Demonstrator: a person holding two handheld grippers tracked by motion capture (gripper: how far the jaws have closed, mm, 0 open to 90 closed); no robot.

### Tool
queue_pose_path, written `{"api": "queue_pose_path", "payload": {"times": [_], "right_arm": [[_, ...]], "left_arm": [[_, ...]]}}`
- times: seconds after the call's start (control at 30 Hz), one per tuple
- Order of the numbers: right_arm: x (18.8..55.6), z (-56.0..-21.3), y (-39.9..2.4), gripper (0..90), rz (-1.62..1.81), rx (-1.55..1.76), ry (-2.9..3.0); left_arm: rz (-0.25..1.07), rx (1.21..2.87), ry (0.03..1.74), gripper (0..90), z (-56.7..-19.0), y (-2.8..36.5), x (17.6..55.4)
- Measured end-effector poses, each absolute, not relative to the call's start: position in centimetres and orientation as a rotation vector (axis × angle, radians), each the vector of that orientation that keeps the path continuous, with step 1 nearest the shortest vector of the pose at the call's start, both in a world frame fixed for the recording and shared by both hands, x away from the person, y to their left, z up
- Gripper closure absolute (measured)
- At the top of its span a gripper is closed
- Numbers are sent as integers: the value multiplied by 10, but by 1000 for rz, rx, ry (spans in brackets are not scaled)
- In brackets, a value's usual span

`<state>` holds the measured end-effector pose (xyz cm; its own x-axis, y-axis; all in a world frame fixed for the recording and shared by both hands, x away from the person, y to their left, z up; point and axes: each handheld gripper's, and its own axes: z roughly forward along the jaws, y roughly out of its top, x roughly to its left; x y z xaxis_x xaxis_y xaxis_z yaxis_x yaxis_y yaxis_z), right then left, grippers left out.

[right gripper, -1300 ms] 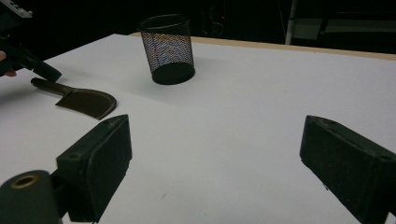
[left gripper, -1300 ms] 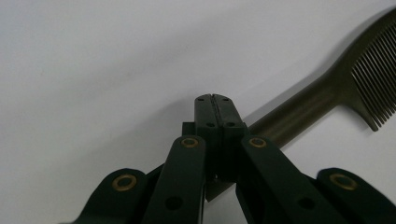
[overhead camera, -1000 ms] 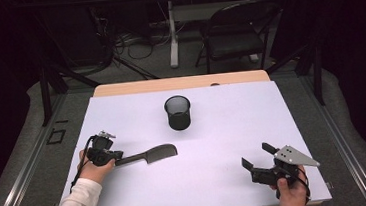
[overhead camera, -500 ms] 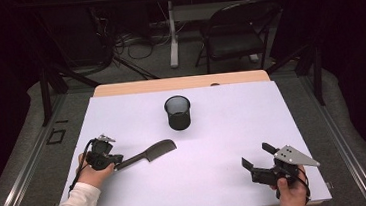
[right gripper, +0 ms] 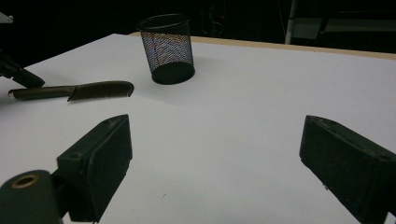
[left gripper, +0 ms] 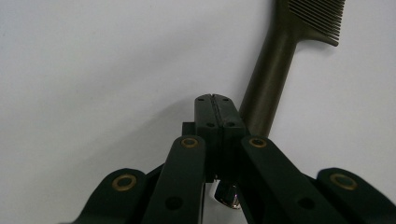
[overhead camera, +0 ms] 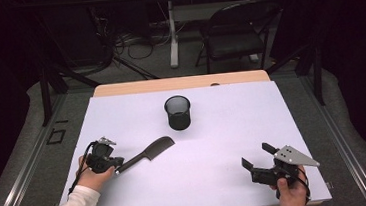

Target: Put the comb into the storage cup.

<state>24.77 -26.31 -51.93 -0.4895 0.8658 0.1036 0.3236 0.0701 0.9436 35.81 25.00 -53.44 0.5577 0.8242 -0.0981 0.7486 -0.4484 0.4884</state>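
A dark comb lies on the white table, teeth end pointing toward the black mesh cup. My left gripper sits at the comb's handle end, its jaws shut with nothing between them. In the left gripper view the pads meet, and the comb handle runs just past their right side. Whether they touch I cannot tell. My right gripper rests near the front right of the table, open and empty. From there the comb and cup lie ahead.
The table's wooden far edge runs behind the cup. A black chair and cables stand on the floor beyond. White table surface stretches between the two grippers.
The left gripper has shifted slightly toward the near edge, and the comb has turned a little, its toothed end swinging farther from the person. The right gripper has not moved.
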Motion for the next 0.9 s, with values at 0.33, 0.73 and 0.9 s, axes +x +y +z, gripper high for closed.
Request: {"api": "queue_pose_path", "payload": {"times": [0.33,0.73,0.9], "right_arm": [[248,-520,-264,91,1424,1170,1851],[248,-520,-263,91,1422,1172,1855],[248,-520,-263,91,1419,1174,1857]], "left_arm": [[217,2307,1259,897,-530,251,358],[230,2278,1246,704,-519,254,358],[240,2269,1229,596,-517,254,358]]}}
